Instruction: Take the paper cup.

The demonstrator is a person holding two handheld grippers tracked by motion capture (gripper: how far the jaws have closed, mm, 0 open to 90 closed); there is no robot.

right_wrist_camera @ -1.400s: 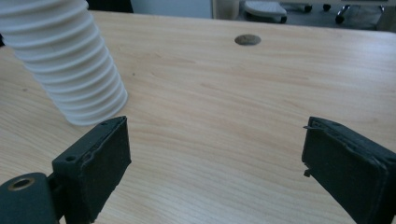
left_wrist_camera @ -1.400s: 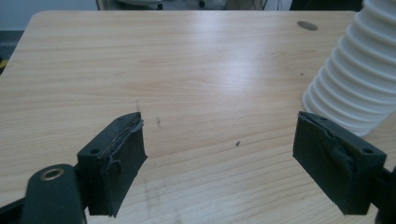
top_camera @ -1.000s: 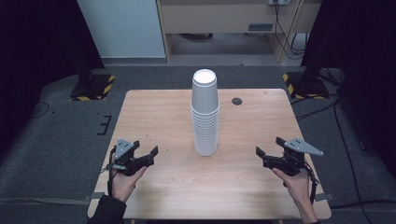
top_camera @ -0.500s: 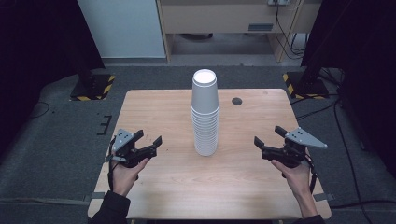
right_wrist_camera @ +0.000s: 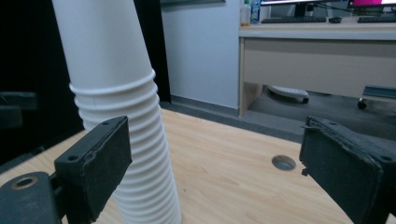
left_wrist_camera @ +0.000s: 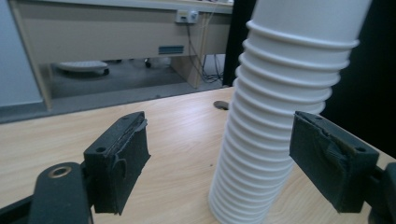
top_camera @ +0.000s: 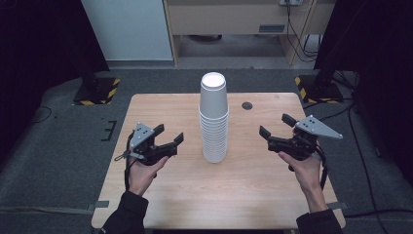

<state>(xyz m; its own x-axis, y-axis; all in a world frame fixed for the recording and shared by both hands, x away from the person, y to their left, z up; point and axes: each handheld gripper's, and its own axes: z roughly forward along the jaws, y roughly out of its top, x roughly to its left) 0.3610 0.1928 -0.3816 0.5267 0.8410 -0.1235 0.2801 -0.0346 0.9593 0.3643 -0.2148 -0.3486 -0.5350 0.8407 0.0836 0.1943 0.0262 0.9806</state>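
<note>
A tall stack of white paper cups (top_camera: 214, 119) stands upright near the middle of the tabletop (top_camera: 160, 105), well clear of every edge; a small dark hole (top_camera: 247, 105) lies behind it to the right. The left gripper (top_camera: 168, 138) and the right gripper (top_camera: 275, 126) flank the stack, each apart from it with bare wood between, jaws spread wide and holding nothing.

cup stack (left_wrist_camera: 280, 116) top cut off by frame edge in both gripper views.

Tall stack of white paper cups (top_camera: 214, 119) standing upside down at mid-table
</note>
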